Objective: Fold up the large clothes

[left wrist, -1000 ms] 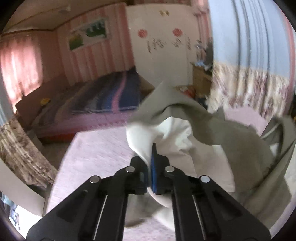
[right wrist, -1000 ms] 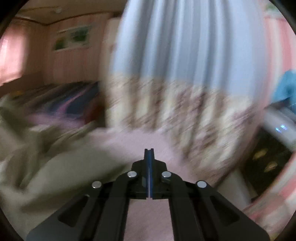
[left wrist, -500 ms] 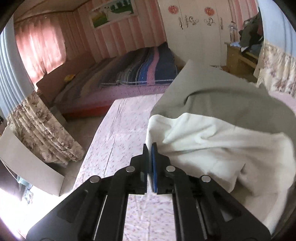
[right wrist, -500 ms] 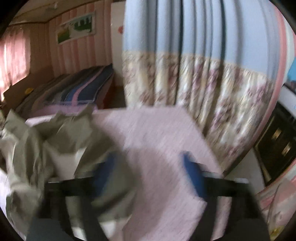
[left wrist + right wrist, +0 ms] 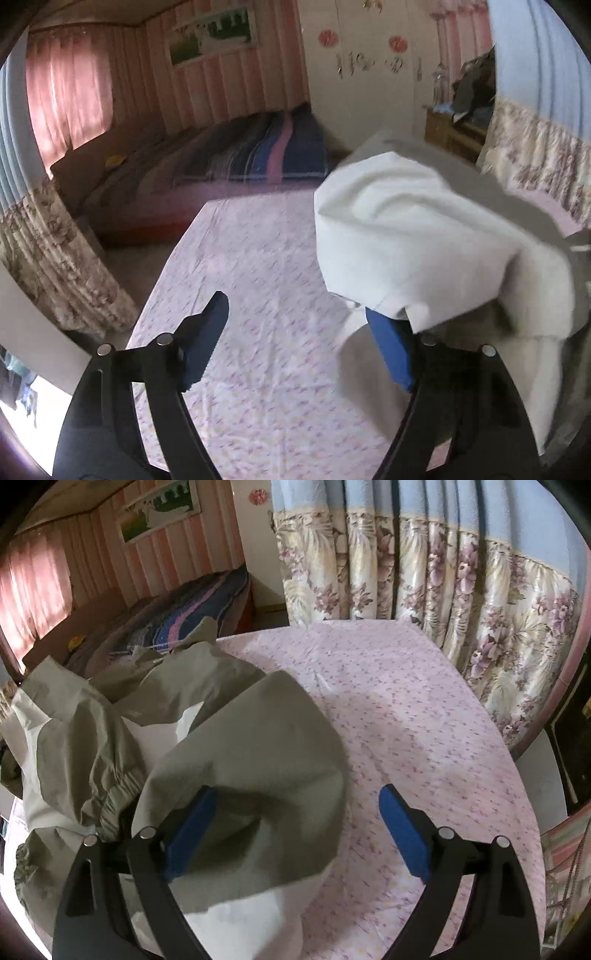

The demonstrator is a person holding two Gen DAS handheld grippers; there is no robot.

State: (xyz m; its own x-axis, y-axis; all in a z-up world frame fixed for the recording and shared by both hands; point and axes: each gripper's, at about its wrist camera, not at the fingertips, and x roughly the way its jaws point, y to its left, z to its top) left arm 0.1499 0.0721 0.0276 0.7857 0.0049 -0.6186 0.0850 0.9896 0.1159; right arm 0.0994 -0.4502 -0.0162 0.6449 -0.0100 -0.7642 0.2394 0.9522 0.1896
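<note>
A large grey-green garment point(image 5: 251, 738) with a white lining point(image 5: 424, 236) lies crumpled on the pink flowered sheet point(image 5: 406, 709). My left gripper point(image 5: 295, 308) hangs over the sheet point(image 5: 258, 295) at the garment's left edge. Its jaws are opening, with bare sheet between them, and a fold of white lining drapes over the tip of its right finger. My right gripper point(image 5: 297, 792) points down at the garment's right edge, jaws opening too. A grey flap lies between them against the left finger point(image 5: 192, 823), unpinched.
A flowered curtain point(image 5: 443, 572) hangs just beyond the sheet's far right edge. Another bed with a striped blanket point(image 5: 266, 147) stands across a gap of floor. A white wardrobe point(image 5: 369, 74) and a wooden dresser point(image 5: 454, 129) are at the back. A second curtain point(image 5: 48, 258) hangs left.
Both grippers went from shut to open. The left let go of the white lining's edge it was pinching. The garment dropped onto the sheet, and the right gripper tipped down toward it.
</note>
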